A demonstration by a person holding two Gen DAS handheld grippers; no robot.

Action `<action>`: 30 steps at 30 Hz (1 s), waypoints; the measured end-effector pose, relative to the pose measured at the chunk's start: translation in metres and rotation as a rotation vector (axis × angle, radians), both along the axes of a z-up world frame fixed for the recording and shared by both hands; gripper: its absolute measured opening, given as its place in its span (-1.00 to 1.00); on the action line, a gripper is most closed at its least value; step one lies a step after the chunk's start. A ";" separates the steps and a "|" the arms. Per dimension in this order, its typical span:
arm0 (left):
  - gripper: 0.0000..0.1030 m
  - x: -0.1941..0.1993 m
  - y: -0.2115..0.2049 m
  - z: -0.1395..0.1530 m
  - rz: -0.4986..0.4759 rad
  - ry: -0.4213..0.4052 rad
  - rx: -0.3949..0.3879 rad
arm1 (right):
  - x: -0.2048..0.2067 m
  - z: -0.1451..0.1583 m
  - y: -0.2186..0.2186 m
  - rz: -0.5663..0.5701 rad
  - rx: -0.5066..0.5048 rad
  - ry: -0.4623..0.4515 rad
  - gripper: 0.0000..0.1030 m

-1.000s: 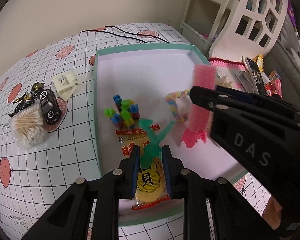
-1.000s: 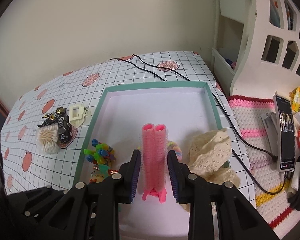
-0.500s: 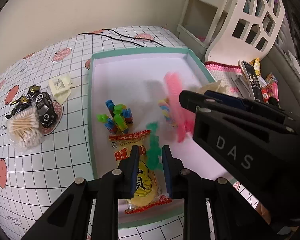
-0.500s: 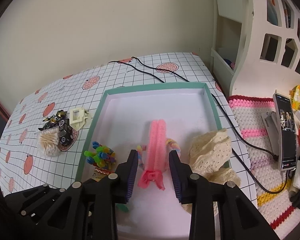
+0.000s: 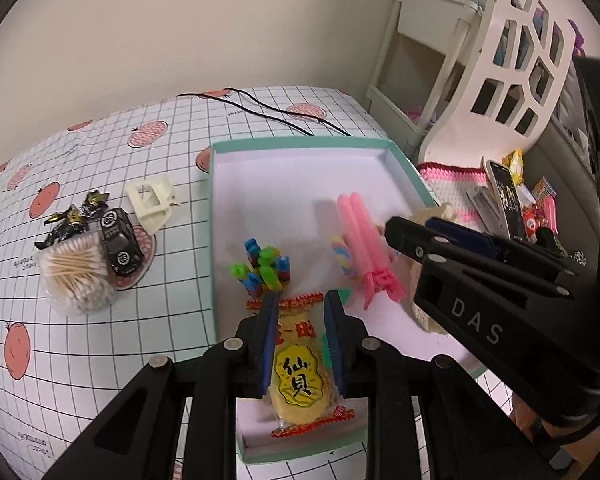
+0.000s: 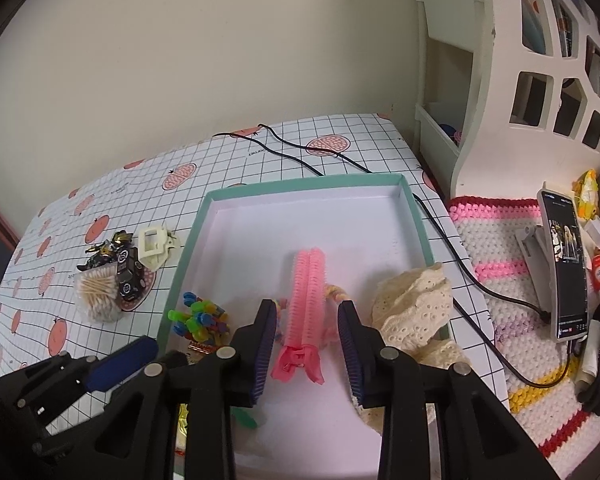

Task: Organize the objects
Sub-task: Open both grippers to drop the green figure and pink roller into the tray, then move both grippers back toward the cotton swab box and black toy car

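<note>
A teal-rimmed white box (image 5: 300, 146) (image 6: 300, 186) lies on the table. In it lie a pink hair roller (image 6: 306, 292) (image 5: 362, 232), a yellow snack packet (image 5: 298, 368), coloured toy blocks (image 5: 262, 268) (image 6: 198, 316), a cream lace cloth (image 6: 410, 304) and a green toy (image 5: 342, 294) partly hidden. My left gripper (image 5: 300, 312) is open above the snack packet, holding nothing. My right gripper (image 6: 306, 328) is open, its fingers either side of the roller's near end and apart from it.
Left of the box lie a cotton-swab pack (image 5: 76, 276), a black toy car (image 5: 120, 240), a dark figure (image 5: 74, 216) and a cream plastic clip (image 5: 150, 202). A black cable (image 6: 300, 156) crosses the far table. A white shelf (image 6: 520, 80), crochet mat and phone (image 6: 566, 264) stand right.
My right gripper opened and let the pink roller drop flat into the box. My left gripper opened, released the green toy into the box and drew back.
</note>
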State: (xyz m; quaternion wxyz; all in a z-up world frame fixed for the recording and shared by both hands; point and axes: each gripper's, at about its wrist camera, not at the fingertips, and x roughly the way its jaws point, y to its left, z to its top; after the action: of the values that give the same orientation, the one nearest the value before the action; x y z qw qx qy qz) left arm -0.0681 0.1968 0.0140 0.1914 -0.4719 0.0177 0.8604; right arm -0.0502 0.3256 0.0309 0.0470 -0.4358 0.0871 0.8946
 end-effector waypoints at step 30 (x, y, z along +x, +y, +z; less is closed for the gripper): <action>0.26 -0.030 -0.082 -0.009 0.348 -0.058 -0.032 | -0.002 -0.008 -0.018 0.052 0.044 -0.024 0.44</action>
State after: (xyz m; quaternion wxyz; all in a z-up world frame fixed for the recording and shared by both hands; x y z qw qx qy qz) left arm -0.0986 0.1150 0.0046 0.0323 -0.4956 -0.0562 0.8661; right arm -0.0524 0.3072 0.0225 0.0343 -0.4474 0.0553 0.8919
